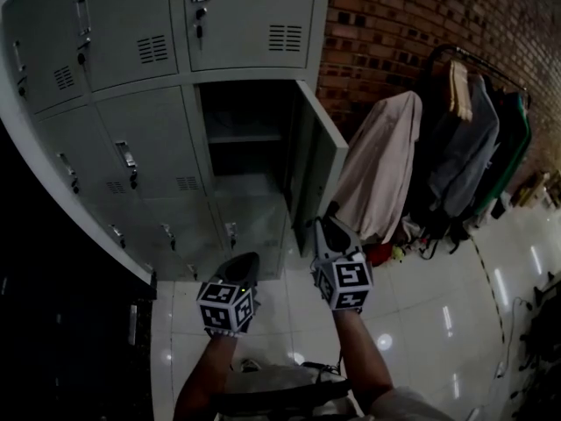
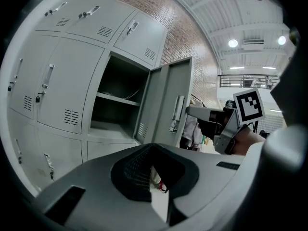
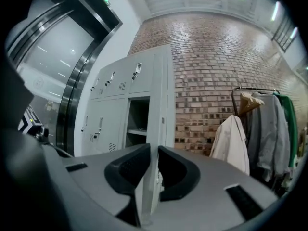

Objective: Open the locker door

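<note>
The grey locker door (image 1: pixel 316 160) in the middle row stands swung out to the right, and its dark compartment (image 1: pixel 245 139) with a shelf is open. My right gripper (image 1: pixel 329 222) is at the door's free edge. In the right gripper view the door (image 3: pixel 156 129) runs edge-on between the jaws, and my right gripper (image 3: pixel 155 153) has both pads against it. The left gripper view shows the door (image 2: pixel 168 105) with its handle (image 2: pixel 177 113) and the right gripper (image 2: pixel 192 112) beside it. My left gripper (image 1: pixel 245 260) hangs lower left, away from the lockers; its jaws (image 2: pixel 153 150) meet with nothing between them.
Shut lockers (image 1: pixel 131 33) fill the bank above, left and below. A brick wall (image 1: pixel 386 24) stands to the right. A clothes rack (image 1: pixel 456 139) with hanging coats is close beside the open door. The floor (image 1: pixel 421 323) is glossy white tile.
</note>
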The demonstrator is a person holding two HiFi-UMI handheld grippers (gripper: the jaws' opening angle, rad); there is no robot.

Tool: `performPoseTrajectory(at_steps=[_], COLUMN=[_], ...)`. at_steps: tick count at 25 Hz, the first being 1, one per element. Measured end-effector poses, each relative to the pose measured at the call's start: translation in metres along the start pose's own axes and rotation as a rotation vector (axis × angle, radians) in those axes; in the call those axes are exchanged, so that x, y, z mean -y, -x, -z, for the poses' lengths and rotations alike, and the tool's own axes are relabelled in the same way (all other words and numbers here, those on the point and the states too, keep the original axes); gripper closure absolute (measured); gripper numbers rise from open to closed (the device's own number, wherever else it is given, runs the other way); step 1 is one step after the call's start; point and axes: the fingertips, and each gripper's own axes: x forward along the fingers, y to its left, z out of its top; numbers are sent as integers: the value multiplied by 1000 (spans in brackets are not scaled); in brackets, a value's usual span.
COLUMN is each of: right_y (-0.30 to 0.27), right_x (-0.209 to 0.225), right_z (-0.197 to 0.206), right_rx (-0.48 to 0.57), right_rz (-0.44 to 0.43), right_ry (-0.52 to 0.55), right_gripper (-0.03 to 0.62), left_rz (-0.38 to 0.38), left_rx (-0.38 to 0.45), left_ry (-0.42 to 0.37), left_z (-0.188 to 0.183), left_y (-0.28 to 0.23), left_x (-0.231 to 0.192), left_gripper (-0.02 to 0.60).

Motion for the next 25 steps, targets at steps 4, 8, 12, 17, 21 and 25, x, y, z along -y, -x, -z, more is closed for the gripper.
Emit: performPoseTrajectory(at_steps=[4, 8, 12, 17, 21, 25], right_y=[4, 7, 4, 4, 5, 6], right_x=[27, 58, 86, 92, 88, 84], right_z=[1, 4, 5, 7, 5, 4], right_rx=[14, 14, 14, 18, 24, 27], right_rz=[9, 49, 77, 49, 37, 24], right_ry=[-20, -37, -42, -19, -11, -2], right_gripper=[534, 539, 571, 572, 571, 554], left_rz=[-21, -40, -60, -78, -92, -112], left_rx=[3, -1, -2, 0, 5, 8], left_ry=[13, 20, 19, 20, 21, 25], left_z=[7, 13, 14, 15, 13, 14], left_y=[-7, -10, -12, -15, -16, -13], left_x=[13, 24, 29, 33, 35, 34], left_gripper=[583, 583, 583, 583, 583, 583])
